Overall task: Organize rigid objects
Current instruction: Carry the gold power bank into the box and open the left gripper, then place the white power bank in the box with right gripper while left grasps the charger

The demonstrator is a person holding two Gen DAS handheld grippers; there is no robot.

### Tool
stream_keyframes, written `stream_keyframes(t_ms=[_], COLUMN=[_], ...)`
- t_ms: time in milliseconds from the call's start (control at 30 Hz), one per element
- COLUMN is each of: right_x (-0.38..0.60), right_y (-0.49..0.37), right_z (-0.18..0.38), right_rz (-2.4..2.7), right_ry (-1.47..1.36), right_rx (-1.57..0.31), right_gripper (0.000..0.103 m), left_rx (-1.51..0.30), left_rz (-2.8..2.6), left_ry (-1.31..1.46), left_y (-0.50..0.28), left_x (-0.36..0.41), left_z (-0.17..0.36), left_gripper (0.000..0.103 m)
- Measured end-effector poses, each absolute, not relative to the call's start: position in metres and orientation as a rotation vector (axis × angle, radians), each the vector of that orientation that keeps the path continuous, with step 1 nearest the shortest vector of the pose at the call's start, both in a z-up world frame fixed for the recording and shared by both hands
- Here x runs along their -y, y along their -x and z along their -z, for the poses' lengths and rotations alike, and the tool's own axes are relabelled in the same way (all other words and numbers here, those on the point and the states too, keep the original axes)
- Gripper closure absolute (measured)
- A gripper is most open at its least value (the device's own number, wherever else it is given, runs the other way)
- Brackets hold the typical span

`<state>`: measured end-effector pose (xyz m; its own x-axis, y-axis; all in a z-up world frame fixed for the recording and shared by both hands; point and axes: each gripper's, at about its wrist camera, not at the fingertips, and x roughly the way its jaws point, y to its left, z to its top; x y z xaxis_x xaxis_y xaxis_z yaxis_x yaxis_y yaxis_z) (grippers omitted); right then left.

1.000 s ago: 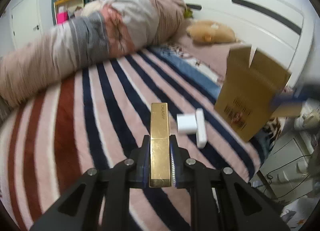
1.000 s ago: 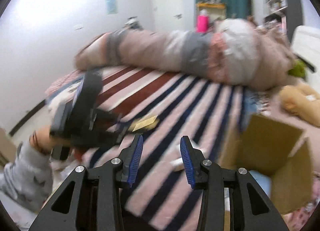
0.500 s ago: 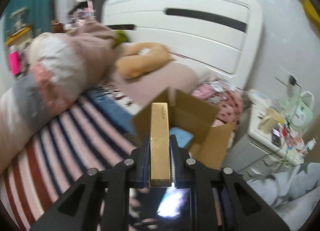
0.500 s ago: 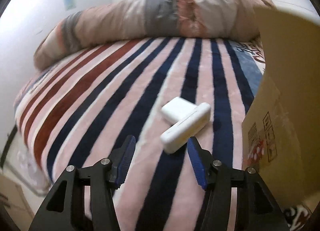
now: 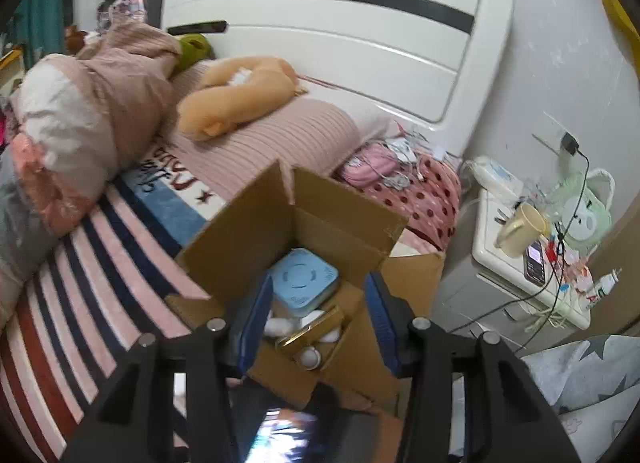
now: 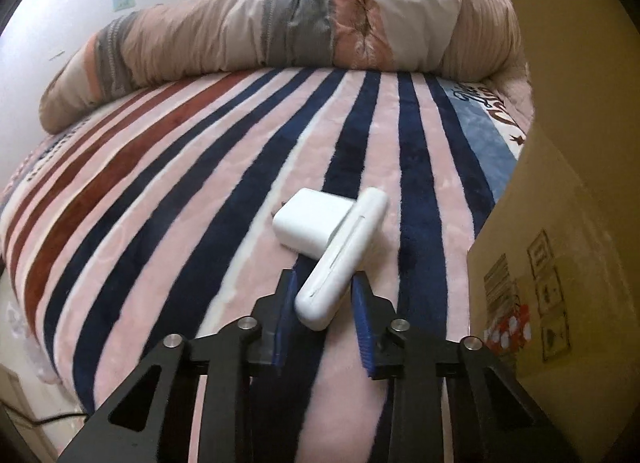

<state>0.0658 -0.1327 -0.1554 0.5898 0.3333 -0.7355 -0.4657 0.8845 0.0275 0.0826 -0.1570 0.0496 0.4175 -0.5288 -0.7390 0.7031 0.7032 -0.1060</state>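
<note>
White case (image 6: 343,259) lies on the striped bed beside a charger (image 6: 310,223), its near end between the right gripper (image 6: 322,319) jaws, which stand open. Closing off-centre could skid it into the charger. Left gripper (image 5: 316,321) gapes empty over the box (image 5: 256,231), gold bar (image 5: 312,329) inside.

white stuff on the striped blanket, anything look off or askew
Slightly. The long white oblong case lies tilted, one end propped on the square white charger block. The open right gripper straddles its near end. No damage shows.
</note>
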Motion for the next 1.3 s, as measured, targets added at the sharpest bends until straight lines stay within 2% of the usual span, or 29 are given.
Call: stream_keyframes(t_ms=[133, 300, 433, 500, 567, 733, 800, 833, 900, 1033, 1300], right_x=[0.142, 0.138, 0.128, 0.127, 0.128, 0.110, 0.102, 0.099, 0.096, 0.099, 0.165], right_y=[-0.049, -0.041, -0.046, -0.050, -0.052, -0.050, -0.054, -0.054, -0.048, -0.028, -0.007], right_z=[0.146, 0.142, 0.154, 0.158, 0.158, 0.159, 0.167, 0.171, 0.168, 0.131, -0.001], right_rz=[-0.592, -0.786, -0.815, -0.738, -0.672, -0.724, -0.730, -0.726, -0.721, -0.770, -0.681], right_ry=[0.128, 0.072, 0.076, 0.099, 0.123, 0.222, 0.277, 0.301, 0.345, 0.328, 0.281], right_rx=[-0.809, -0.850, -0.912, -0.921, -0.904, -0.861, -0.874, -0.877, -0.854, -0.805, -0.574], right_gripper=[0.081, 0.083, 0.089, 0.083, 0.067, 0.058, 0.062, 0.072, 0.072, 0.072, 0.072], left_rx=[-0.778, -0.751, -0.774, -0.794, -0.822, -0.866, -0.873, -0.874, -0.872, -0.871, -0.903], left_rz=[0.689, 0.534, 0.452, 0.420, 0.389, 0.345, 0.337, 0.336, 0.332, 0.314, 0.329], left_ry=[-0.220, -0.171, -0.100, -0.078, -0.061, -0.033, -0.017, -0.012, -0.008, 0.007, 0.018], left_y=[-0.076, -0.072, -0.070, -0.066, -0.064, -0.064, -0.064, -0.064, -0.062, -0.065, -0.079], left_x=[0.118, 0.055, 0.009, -0.009, -0.024, -0.047, -0.051, -0.053, -0.056, -0.063, -0.046], left_z=[-0.058, -0.049, -0.023, -0.006, 0.012, 0.043, 0.049, 0.052, 0.055, 0.058, 0.078], left_gripper=[0.049, 0.047, 0.046, 0.046, 0.046, 0.046, 0.046, 0.046, 0.046, 0.046, 0.045])
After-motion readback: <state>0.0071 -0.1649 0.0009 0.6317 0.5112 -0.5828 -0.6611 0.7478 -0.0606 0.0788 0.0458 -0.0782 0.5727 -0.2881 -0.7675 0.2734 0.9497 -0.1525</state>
